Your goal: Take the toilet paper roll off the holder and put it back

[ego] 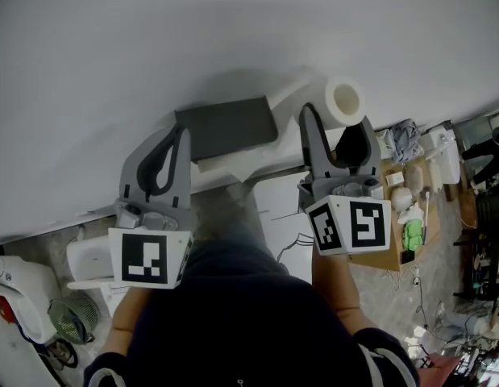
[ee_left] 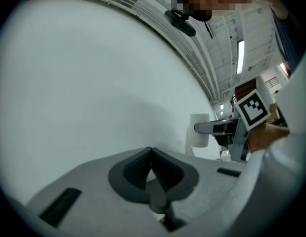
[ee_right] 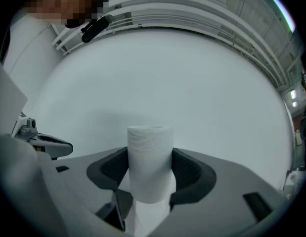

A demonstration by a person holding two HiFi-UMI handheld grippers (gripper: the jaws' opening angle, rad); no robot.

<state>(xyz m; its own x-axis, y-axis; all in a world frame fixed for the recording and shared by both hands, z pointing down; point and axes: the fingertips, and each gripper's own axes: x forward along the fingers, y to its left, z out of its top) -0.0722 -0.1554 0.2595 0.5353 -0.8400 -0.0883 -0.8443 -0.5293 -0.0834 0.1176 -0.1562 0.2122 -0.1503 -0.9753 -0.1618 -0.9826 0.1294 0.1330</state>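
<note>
A white toilet paper roll is off the holder, held out in front of the white wall. My right gripper is shut on it, one pad on each side of the roll. The holder is a dark grey shelf on the wall, left of the roll, and a white bar reaches from its right end toward the roll. My left gripper is shut and empty, just below the holder's left end. The left gripper view also shows the roll at the right.
The white wall fills the upper half of the head view. Below lie a white fixture, a small fan at the lower left, and a cardboard box amid clutter on the floor at the right.
</note>
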